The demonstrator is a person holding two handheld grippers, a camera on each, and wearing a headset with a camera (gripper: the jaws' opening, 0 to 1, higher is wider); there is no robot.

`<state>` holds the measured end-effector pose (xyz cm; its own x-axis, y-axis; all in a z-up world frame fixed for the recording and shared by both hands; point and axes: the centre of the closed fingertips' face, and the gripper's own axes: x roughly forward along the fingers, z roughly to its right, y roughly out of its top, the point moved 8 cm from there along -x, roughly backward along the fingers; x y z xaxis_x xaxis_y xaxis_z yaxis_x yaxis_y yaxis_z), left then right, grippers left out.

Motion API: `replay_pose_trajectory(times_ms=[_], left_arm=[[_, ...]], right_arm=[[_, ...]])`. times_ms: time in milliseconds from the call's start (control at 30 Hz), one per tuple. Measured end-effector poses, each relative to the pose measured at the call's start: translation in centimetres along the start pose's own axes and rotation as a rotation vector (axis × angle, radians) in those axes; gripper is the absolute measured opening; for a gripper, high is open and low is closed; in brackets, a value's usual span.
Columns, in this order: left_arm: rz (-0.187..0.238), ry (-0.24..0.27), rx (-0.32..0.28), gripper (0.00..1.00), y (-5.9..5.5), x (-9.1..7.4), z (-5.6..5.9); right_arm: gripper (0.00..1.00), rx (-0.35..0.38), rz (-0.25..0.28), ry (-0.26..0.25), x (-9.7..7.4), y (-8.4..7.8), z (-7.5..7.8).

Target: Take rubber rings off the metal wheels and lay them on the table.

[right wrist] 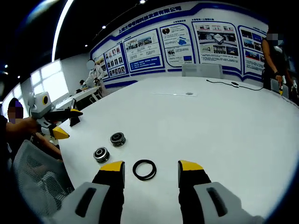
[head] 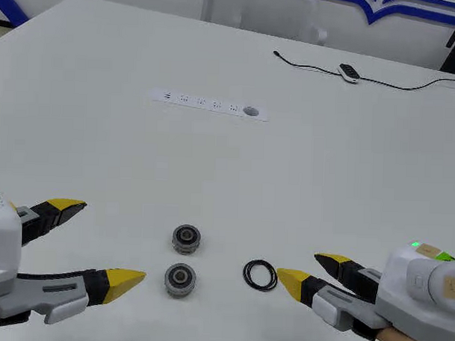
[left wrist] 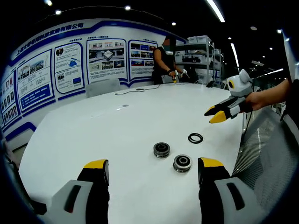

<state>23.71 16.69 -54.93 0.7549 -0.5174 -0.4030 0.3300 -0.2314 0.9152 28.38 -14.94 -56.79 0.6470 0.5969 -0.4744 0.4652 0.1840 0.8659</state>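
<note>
A white table (head: 103, 99) covers nearly the whole head view, running from the bottom edge up to the top. In the left gripper view a wall of posters (left wrist: 70, 65) with blue borders stands behind it across the upper left, and a person (left wrist: 164, 60) stands at the far end near the top centre.

The left gripper (head: 111, 240) comes in from the lower left corner of the head view. Its yellow-tipped jaws are spread wide with nothing between them, one pointing right at mid-height and the other lower down. In its own view the two jaws rise from the bottom edge, well apart. The right gripper (head: 299, 264) enters from the lower right corner, its jaws parted by a narrower gap and also empty, pointing left. In its own view the jaws stand apart at the bottom centre.

A long white power strip (head: 211, 105) lies flat in the upper middle of the head view. A thin black cable (head: 395, 85) with a small controller on it trails along the upper right.

Two wheels sit at the lower centre, between the grippers and touching neither. The upper wheel (head: 186, 238) is just above the lower wheel (head: 180, 279), with a small gap between them. I cannot tell whether either carries a band.

The rubber rings (head: 260, 275) lie flat on the table to the right of the lower wheel, just left of the right gripper's lower tip. They look like two thin black loops overlapping.
</note>
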Motion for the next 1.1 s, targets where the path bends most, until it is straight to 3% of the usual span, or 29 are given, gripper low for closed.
replay_pose_trajectory(times_ms=[200,400,700,1100], left_arm=[[0.004,-0.013,0.003,0.86,-0.1,0.1,0.7],[0.002,-0.018,0.004,0.90,-0.1,0.4,0.9],[-0.017,-0.021,0.013,0.96,-0.5,0.5,0.9],[-0.041,-0.013,0.011,0.98,-1.4,0.3,0.7]], right_arm=[[0.53,-0.075,-0.015,0.016,-0.4,-0.2,-0.2],[0.57,-0.052,-0.017,0.027,-0.5,-0.6,0.0],[0.65,-0.089,-0.032,0.024,-1.0,-0.6,0.5],[0.73,-0.154,-0.090,0.054,-0.8,-0.8,0.5]])
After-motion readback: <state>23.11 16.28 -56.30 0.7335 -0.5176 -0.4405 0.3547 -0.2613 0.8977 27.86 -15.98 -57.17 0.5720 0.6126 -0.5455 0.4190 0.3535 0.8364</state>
